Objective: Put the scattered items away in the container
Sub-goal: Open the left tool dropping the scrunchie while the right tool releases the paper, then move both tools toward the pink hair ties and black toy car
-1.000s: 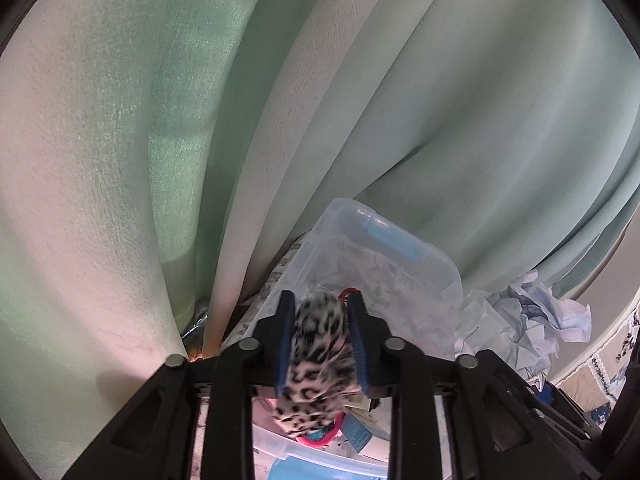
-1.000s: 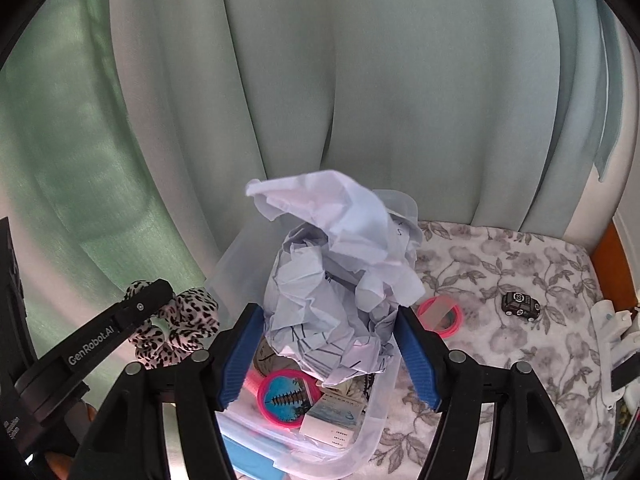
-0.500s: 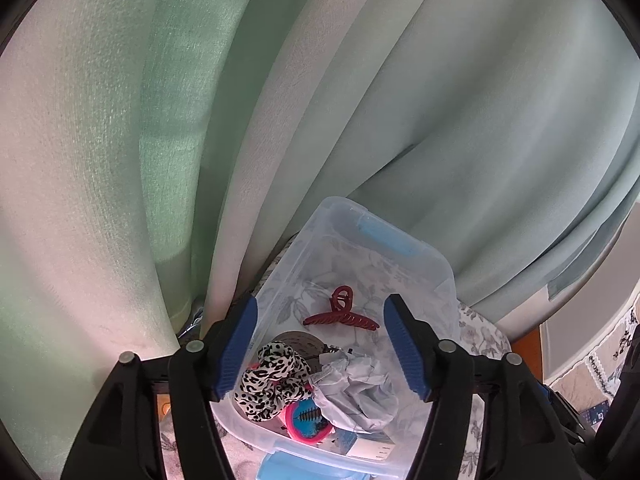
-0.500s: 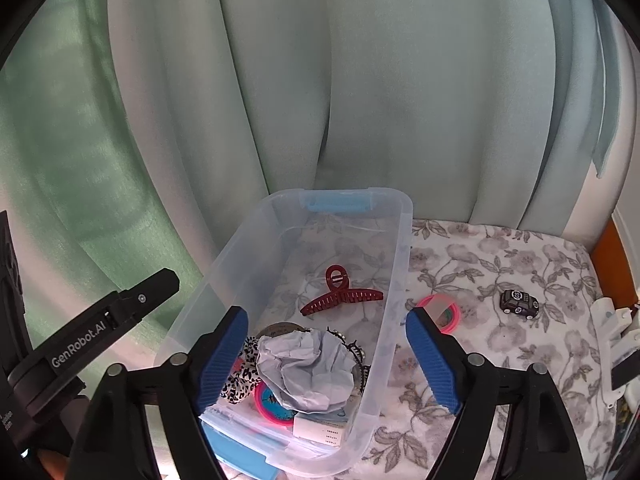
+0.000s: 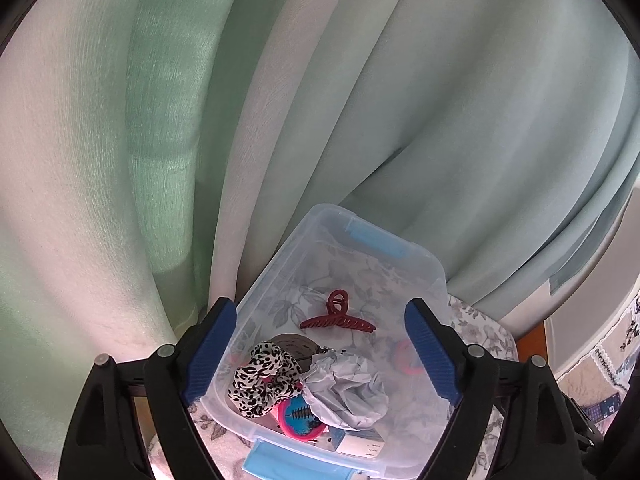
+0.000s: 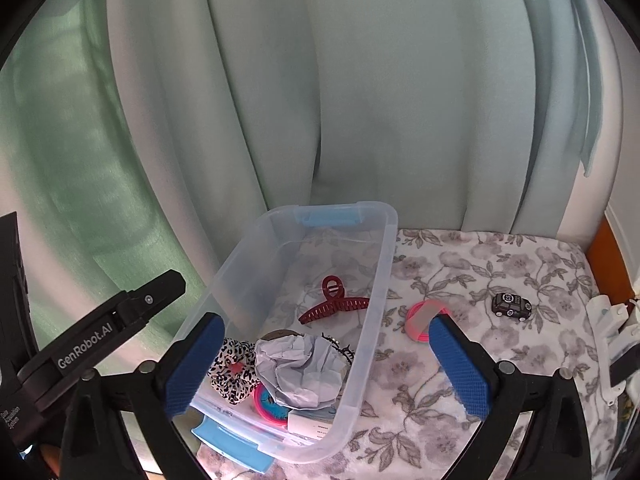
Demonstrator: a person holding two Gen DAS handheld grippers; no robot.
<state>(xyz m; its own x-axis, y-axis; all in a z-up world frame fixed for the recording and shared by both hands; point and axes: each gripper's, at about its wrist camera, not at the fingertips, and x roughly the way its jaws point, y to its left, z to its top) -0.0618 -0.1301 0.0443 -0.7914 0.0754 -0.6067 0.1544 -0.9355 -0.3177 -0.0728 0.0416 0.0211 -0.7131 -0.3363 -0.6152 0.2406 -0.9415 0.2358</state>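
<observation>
Now above the clear bin [image 6: 372, 320] holding scrunchie [image 5: 262, 380] and crumpled paper [image 5: 346, 390], both grippers [image 5: 320, 354] [image 6: 326, 364] just spread wide, pinching nothing.

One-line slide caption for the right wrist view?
Open right gripper above clear bin; toy car and pink ring remain outside.

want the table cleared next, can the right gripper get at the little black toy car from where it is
Probably yes. The toy car sits alone on the floral cloth, outside the clear bin, with nothing over it. The right gripper is open and empty, its jaws having just been opening; it would only need to swing right.
</observation>
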